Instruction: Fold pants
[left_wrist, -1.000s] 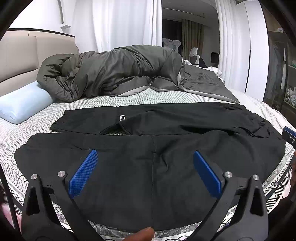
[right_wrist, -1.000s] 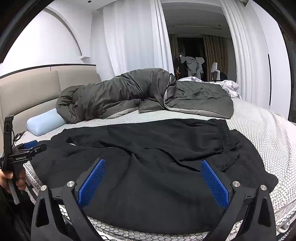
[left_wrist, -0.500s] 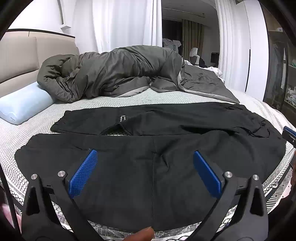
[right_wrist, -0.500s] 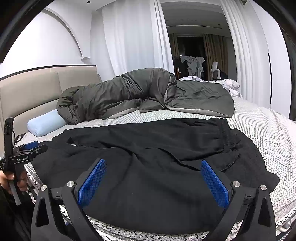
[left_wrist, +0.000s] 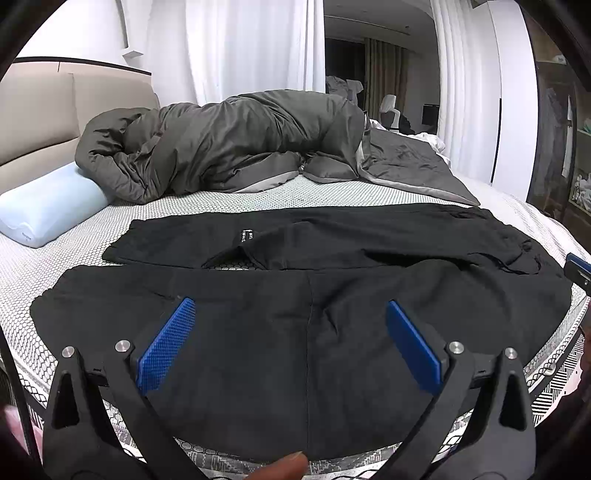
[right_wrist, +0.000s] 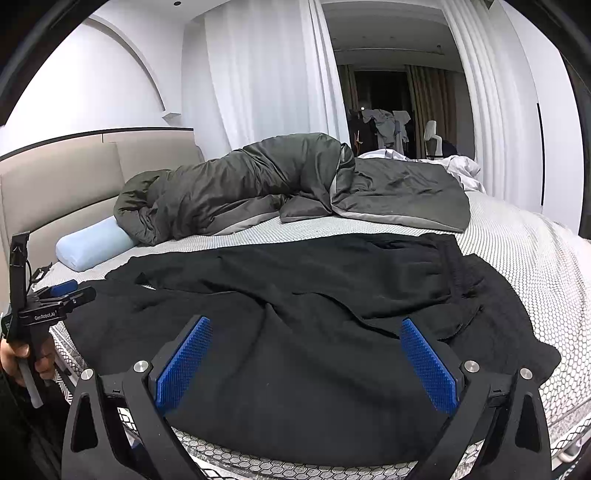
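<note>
The black pants (left_wrist: 295, 288) lie spread flat across the near side of the bed (left_wrist: 221, 199), both legs running leftward, waistband at the right. The left gripper (left_wrist: 290, 332) hovers above the near leg, fingers wide apart, nothing between them. The right gripper (right_wrist: 306, 350) hovers over the seat area, fingers likewise apart and empty. Behind the pants lie a grey duvet (left_wrist: 229, 144) and a pale blue pillow (left_wrist: 44, 210).

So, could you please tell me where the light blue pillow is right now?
The light blue pillow lies at the far left of the bed in both wrist views, against the beige headboard, with the grey duvet bunched up just to its right.
</note>
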